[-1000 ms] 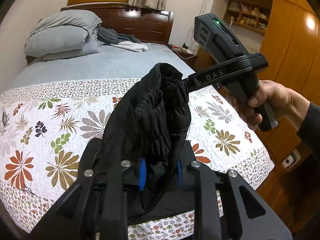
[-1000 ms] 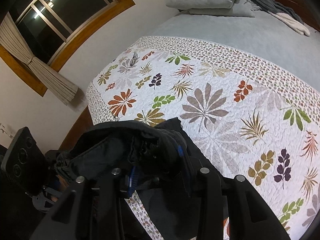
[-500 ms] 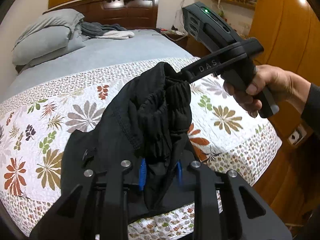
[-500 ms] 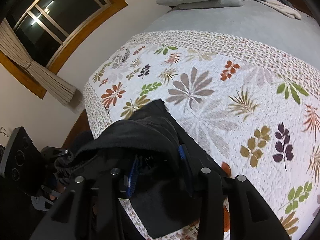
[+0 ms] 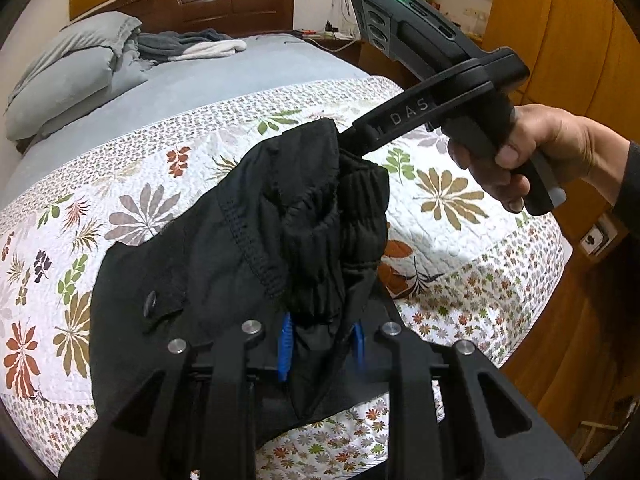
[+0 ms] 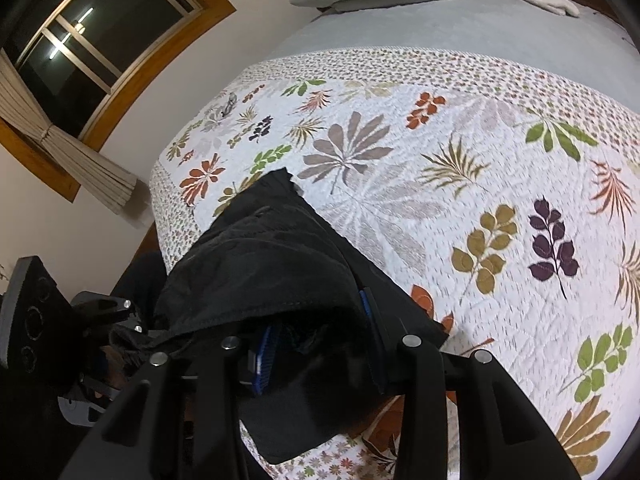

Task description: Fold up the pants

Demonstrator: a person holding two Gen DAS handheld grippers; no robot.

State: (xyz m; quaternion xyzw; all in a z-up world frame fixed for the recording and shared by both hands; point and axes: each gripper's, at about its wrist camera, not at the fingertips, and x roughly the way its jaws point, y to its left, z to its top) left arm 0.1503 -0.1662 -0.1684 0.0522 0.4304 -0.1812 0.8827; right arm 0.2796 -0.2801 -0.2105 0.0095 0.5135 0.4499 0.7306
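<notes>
Gripping a bunched fold of the black pants (image 5: 248, 248), the left gripper (image 5: 320, 340) has its blue pads (image 5: 285, 344) narrowed onto the cloth close to the camera. The right gripper (image 5: 348, 140), held in a person's hand (image 5: 532, 156) at the right, bites the ribbed waistband from the far side; in its own view its jaws stand a little wider, with dark fabric packed between the two blue pads (image 6: 266, 354). The pants hang between the two tools, and their lower part lies spread on the near edge of the leaf-patterned quilt (image 5: 460, 216).

Counted: two grippers, one pair of pants, one quilt, one grey sheet (image 5: 224, 76) beyond it, one stack of grey pillows (image 5: 68, 76) at the far left, one small heap of grey and white clothes (image 5: 200, 46) by the wooden headboard (image 5: 224, 4), and one window (image 6: 80, 28) with a tied curtain (image 6: 68, 156).

Compared with a second ago, both grippers sit lower and nearer the quilt, and more of the black cloth now rests flat on it, including a flap with a round button (image 5: 151, 303) at the left. Neither grip has changed.
</notes>
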